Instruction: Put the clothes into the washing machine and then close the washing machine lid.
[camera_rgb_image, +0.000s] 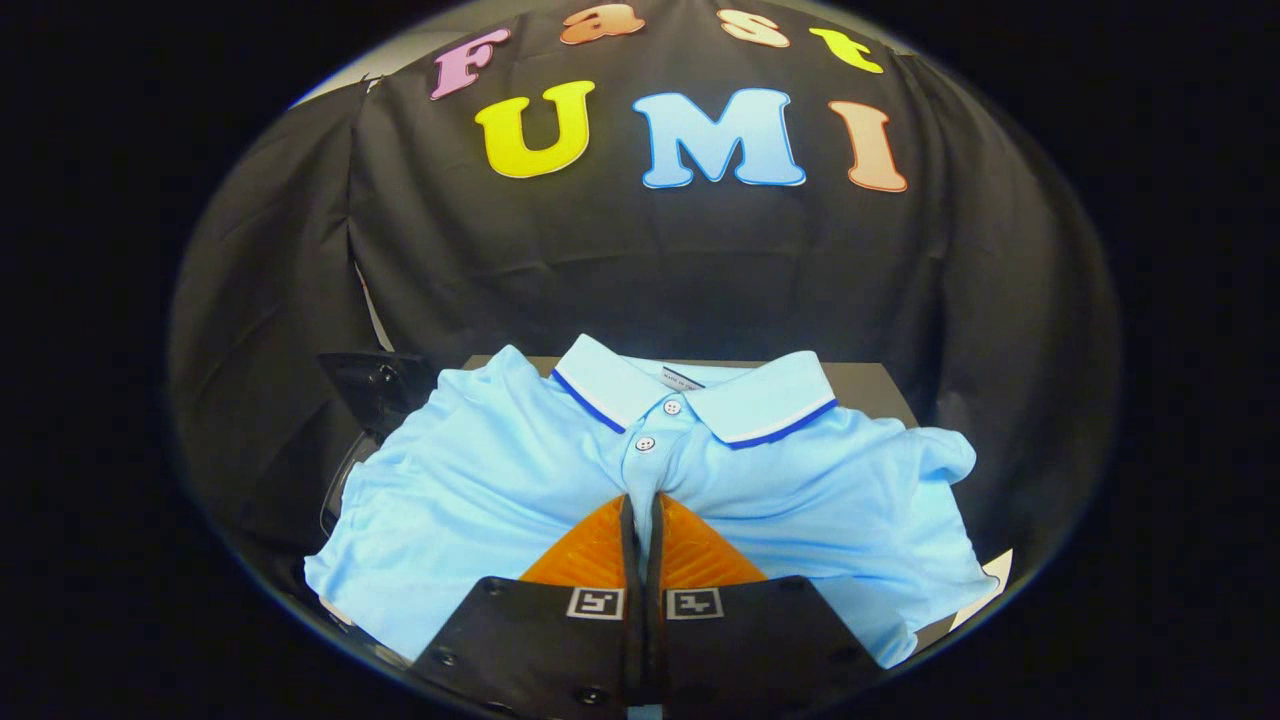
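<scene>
A light blue polo shirt (480, 470) with a white collar edged in dark blue lies spread out ahead of me, collar on the far side. My gripper (641, 500) is shut on the shirt's front, pinching a fold of cloth just below the two white buttons. The fabric bunches up around the fingertips. A dark curved part (375, 390), perhaps the washing machine's lid or rim, shows past the shirt's left sleeve; most of it is hidden under the cloth.
A dark flat surface (870, 385) lies under and behind the shirt. The black cloth wall hangs close behind it. A white card corner (990, 590) pokes out beneath the shirt's right hem.
</scene>
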